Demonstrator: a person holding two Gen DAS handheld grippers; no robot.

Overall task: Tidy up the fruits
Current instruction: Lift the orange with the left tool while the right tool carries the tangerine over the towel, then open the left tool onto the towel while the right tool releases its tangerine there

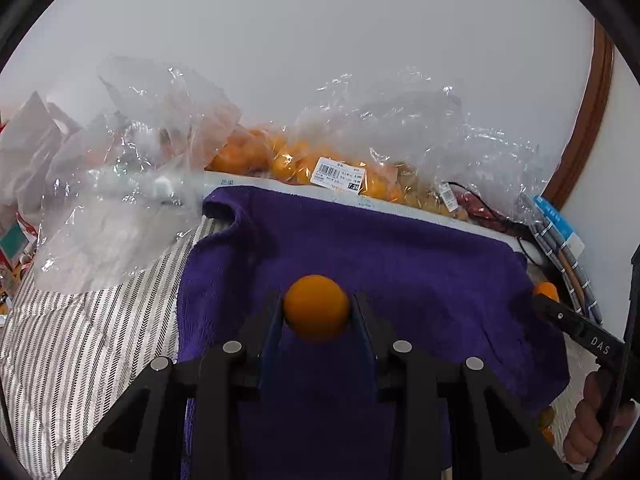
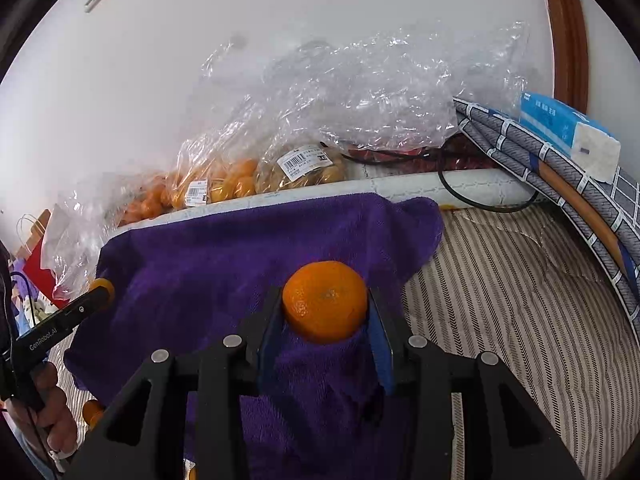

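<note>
My left gripper (image 1: 317, 308) is shut on a small smooth orange (image 1: 317, 307), held above a purple towel (image 1: 400, 264). My right gripper (image 2: 325, 308) is shut on a mandarin (image 2: 325, 301), also above the purple towel (image 2: 200, 264). Each gripper shows at the edge of the other's view: the right one (image 1: 545, 294) with its fruit (image 1: 546, 289) at the right, the left one (image 2: 100, 290) with its fruit (image 2: 102, 282) at the left. Clear bags of oranges (image 1: 288, 156) (image 2: 216, 184) lie behind the towel against the wall.
A striped cloth (image 1: 80, 340) (image 2: 520, 300) covers the surface around the towel. Crumpled empty plastic bags (image 1: 132, 184) (image 2: 360, 92) lie at the back. A tissue pack (image 2: 568, 132) rests on folded grey bedding (image 2: 560, 168). Another small orange (image 2: 93, 410) lies at the towel's lower left.
</note>
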